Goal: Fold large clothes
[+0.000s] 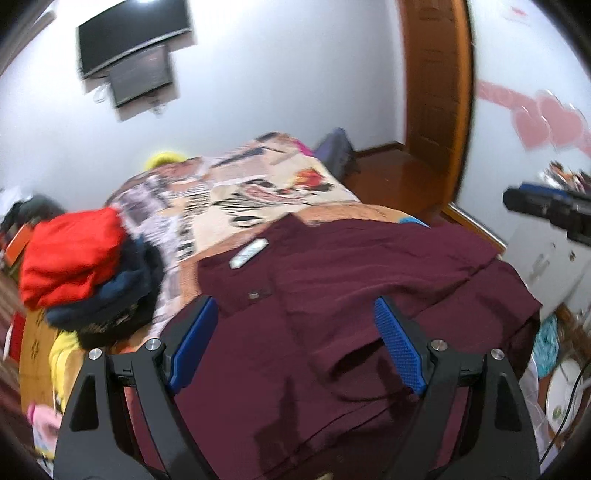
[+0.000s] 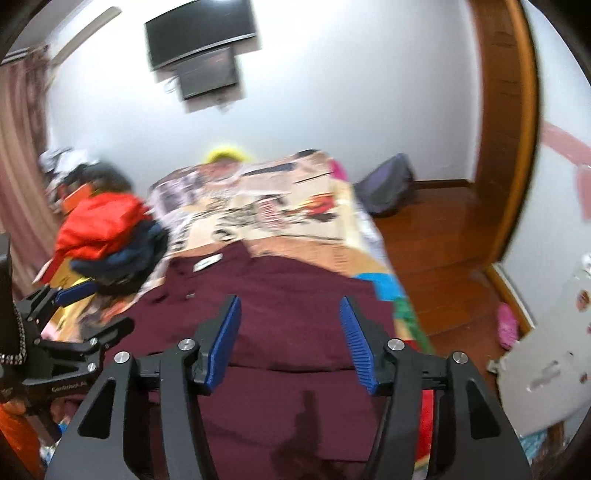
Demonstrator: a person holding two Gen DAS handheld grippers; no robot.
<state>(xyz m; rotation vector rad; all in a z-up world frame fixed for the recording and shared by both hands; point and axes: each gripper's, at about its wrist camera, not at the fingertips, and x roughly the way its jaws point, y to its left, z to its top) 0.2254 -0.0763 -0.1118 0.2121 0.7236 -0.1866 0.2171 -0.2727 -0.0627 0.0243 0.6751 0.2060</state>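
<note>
Maroon garment (image 1: 332,295) lies spread across the lower centre of both views, on the patterned bedspread (image 1: 229,195), collar label toward the upper left, presumably flattened so edges can be found for a fold. Left gripper (image 1: 295,332) hovers over it, jaws wide apart, holding nothing; right gripper (image 2: 290,328) likewise spread and empty above the cloth. Motion blur makes it unclear whether either fingertip touches fabric. Pile of red and navy clothes (image 1: 81,266) sits at left of frame, just beside the garment's edge, likely to crowd a leftward fold. Wall-mounted TV (image 2: 201,33) upper left.
</note>
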